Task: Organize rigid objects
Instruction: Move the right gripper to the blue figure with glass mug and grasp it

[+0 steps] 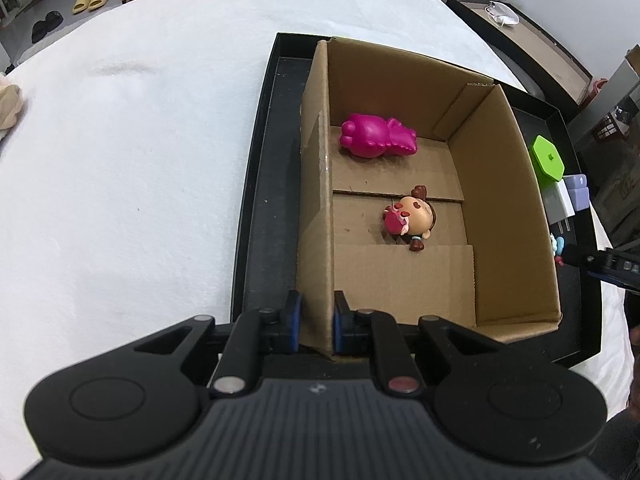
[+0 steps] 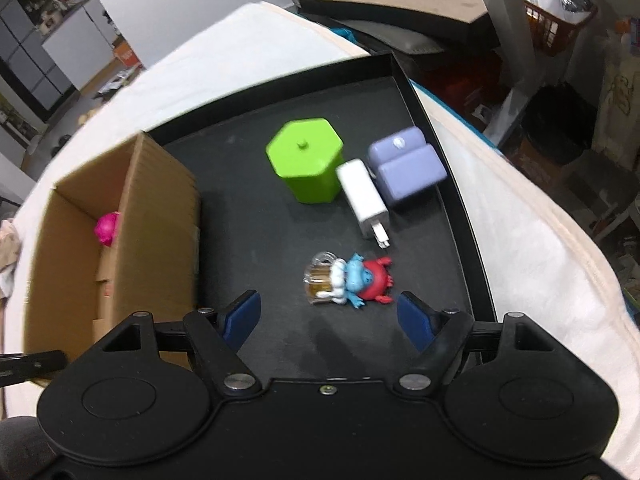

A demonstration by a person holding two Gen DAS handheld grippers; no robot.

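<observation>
A cardboard box [image 1: 504, 216] stands in a black tray [image 1: 264, 216] on a white cloth. Inside it lie a magenta toy [image 1: 376, 136] and a doll figurine [image 1: 412, 216]. My left gripper [image 1: 316, 320] is shut on the box's left wall at its near corner. In the right wrist view the box [image 2: 160, 200] is at the left. My right gripper [image 2: 328, 320] is open just above the tray floor [image 2: 248, 248], and a small blue and red figurine with a mug [image 2: 348, 278] lies just ahead of its fingers. Beyond are a green hexagonal container [image 2: 306, 160], a white charger [image 2: 364, 200] and a lavender block [image 2: 406, 168].
The tray's right rim [image 2: 448, 184] runs close to the lavender block. White cloth [image 1: 120, 160] covers the surface to the left. A second tray [image 2: 400, 4] with a cup lies beyond. Clutter and an orange basket [image 2: 556, 24] stand off to the right.
</observation>
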